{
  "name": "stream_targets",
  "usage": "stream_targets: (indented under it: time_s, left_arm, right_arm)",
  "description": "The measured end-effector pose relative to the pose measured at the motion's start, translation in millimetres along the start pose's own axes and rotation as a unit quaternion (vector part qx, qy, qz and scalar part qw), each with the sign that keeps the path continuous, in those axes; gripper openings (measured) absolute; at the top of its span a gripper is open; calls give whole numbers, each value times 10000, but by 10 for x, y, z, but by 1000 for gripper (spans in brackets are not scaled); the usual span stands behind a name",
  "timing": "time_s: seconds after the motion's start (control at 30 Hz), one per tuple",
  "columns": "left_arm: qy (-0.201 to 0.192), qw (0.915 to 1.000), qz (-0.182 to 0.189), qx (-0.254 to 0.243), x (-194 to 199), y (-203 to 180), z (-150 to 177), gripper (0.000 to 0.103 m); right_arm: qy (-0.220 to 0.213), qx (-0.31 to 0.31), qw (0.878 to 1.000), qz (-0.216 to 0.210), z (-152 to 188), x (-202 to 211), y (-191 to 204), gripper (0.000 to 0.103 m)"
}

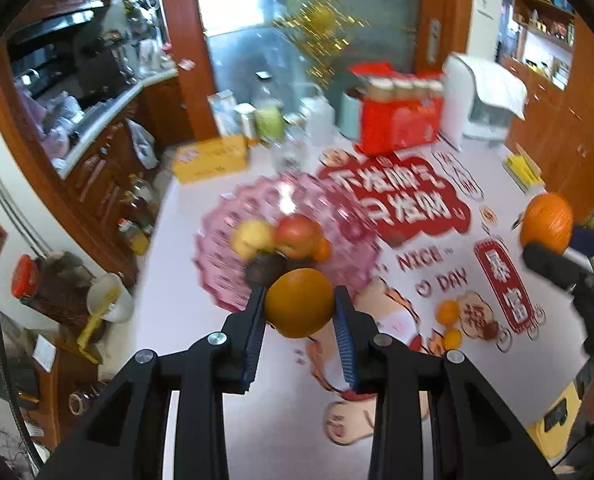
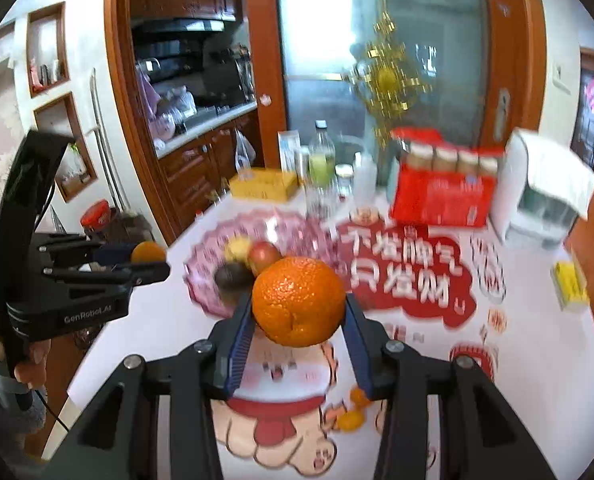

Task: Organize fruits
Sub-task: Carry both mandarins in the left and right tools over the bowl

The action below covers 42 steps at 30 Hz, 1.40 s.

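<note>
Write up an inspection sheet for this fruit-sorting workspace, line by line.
Surface: white table with red printed mat.
Job's things: pink fruit plate holding yellow, red and dark fruits; smooth orange; dimpled orange; two small oranges on the mat.
Clutter: red box, yellow box, bottles, white appliance.
Grippers: left hand-held gripper shut on smooth orange; right hand-held gripper shut on dimpled orange.
Cables: black cable below left handle.
Surroundings: kitchen counter, glass door.
</note>
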<state>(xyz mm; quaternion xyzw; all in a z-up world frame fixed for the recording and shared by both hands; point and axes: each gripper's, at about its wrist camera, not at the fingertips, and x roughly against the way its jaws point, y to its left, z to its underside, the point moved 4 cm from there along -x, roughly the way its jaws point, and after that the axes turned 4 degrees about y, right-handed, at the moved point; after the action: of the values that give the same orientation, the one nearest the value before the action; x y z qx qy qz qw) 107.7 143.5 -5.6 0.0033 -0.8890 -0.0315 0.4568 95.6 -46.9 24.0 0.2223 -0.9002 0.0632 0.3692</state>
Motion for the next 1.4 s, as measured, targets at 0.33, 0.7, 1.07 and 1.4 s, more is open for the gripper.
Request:
stream_targets:
  time_s: [0.33,0.7,1.07,1.4]
  left_arm:
    - [-241,9979,-575,-185,138,620,-511,31]
    - [279,9928,-276,-1130,-969,693,-692,31]
    - [1269,9848,191,-1174,-2320,858,-386,32]
    - [1259,9854,157,-1136,-2493,834,-276,66]
  right_arm:
    - [-288,117,9993,194,-744,-60,167,44]
    - [686,-238,9971,238,-661,-1228,188,44]
    - [1871,-653,9798,277,-84,-2375,153,44]
    - [2300,-595,9714,-46,132,-2680,245,45]
